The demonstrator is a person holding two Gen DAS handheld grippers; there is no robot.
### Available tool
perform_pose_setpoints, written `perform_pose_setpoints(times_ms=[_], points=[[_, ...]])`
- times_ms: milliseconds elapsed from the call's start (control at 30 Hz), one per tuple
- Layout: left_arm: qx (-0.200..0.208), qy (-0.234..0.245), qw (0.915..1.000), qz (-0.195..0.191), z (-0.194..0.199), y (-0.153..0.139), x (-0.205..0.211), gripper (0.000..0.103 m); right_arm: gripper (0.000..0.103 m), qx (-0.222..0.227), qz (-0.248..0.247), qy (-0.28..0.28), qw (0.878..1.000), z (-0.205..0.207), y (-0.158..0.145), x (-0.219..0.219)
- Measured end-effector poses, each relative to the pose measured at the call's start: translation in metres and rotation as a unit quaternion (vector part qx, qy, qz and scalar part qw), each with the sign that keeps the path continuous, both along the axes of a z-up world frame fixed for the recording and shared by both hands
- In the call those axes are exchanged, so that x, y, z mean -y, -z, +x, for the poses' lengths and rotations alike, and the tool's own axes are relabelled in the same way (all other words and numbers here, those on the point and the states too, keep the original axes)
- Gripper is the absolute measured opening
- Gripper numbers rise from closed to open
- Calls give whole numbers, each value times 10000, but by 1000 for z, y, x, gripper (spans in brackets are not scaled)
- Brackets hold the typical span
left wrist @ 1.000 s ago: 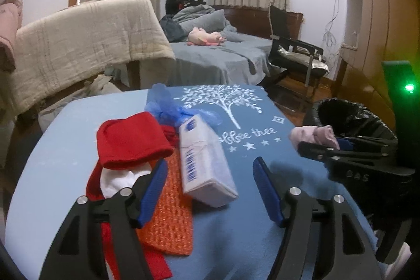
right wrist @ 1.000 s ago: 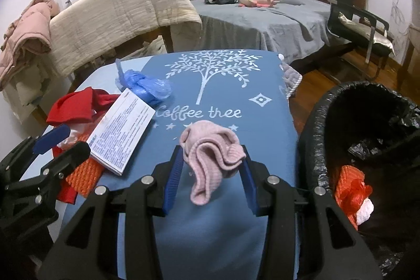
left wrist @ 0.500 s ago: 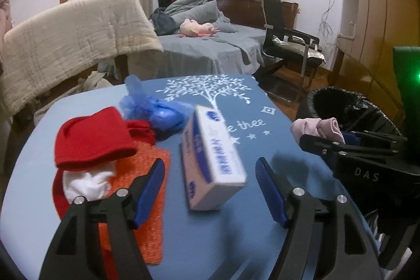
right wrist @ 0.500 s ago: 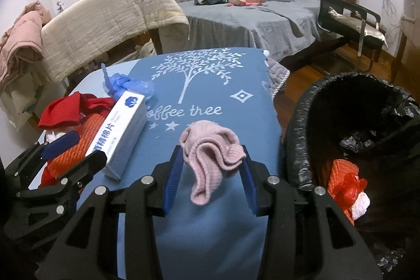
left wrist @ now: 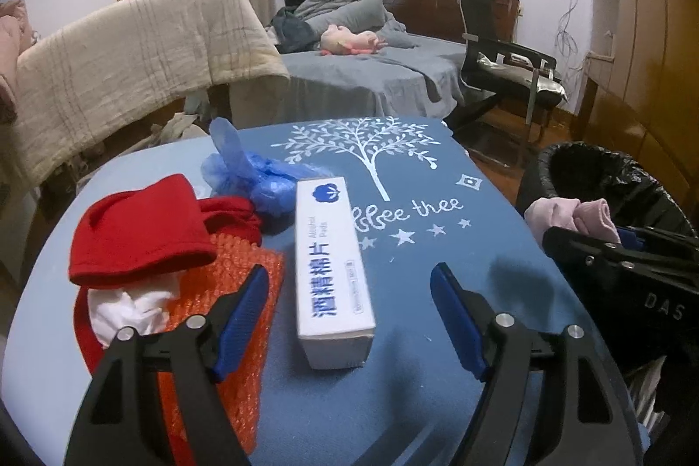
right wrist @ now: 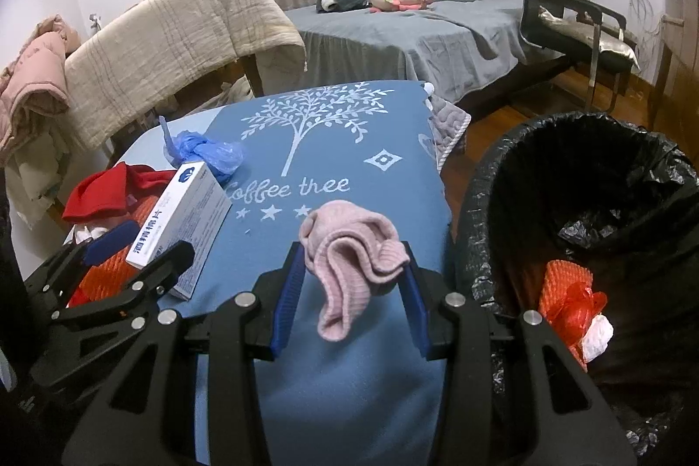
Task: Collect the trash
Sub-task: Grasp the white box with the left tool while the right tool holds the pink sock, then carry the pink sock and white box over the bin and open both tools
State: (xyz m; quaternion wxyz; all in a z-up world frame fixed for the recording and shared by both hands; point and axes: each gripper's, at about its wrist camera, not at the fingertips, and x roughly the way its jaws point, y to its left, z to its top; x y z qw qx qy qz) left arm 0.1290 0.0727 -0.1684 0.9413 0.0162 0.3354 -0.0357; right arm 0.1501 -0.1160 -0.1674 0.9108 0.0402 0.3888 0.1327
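My left gripper (left wrist: pixel 349 311) is open, its fingers either side of a white alcohol-pad box (left wrist: pixel 330 269) that lies on the blue table cloth (left wrist: pixel 393 400). The box also shows in the right wrist view (right wrist: pixel 181 232). My right gripper (right wrist: pixel 351 291) is shut on a pink knitted sock (right wrist: pixel 349 252), held above the table's right edge beside the black-lined trash bin (right wrist: pixel 480 247). The sock also shows in the left wrist view (left wrist: pixel 572 215). A red cloth (left wrist: pixel 140 234), orange bubble wrap (left wrist: pixel 244 282), white tissue (left wrist: pixel 126 308) and a blue plastic bag (left wrist: pixel 249 173) lie left of the box.
The bin holds orange and white trash (right wrist: pixel 572 300). Behind the table stand a blanket-draped chair (left wrist: pixel 131 60), a grey bed (left wrist: pixel 371 73) with a pink toy and a black chair (left wrist: pixel 506 68). A wooden wardrobe (left wrist: pixel 646 29) is at the right.
The box has turned from lying flat and askew to standing on its narrow side, lengthwise between my left fingers. The left gripper moved in closer. The right gripper with the sock shifted slightly toward the bin.
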Motion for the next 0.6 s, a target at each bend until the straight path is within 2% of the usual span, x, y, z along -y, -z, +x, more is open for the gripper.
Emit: perform_pose_setpoints(times_ms=[67,133,200,300,600], points=[[-66,-13,10000,-19,3,2,0,73,41,-1,3,-1,10000,0,0,0],[-175,6,9998,-43,9,5,1,61,41,9,1,-3,10000,0,0,0],[-223,15,9997,-25,10,6,2,41,41,30,17,3,10000,-1,-1,1],[-150,64,9998,-99,8,2,2,32,41,86,40,18,10000,-2,-5,1],[149,211,9995,-169,-5,-25,12,32,41,339,166,122,9992,-12,-30,10]])
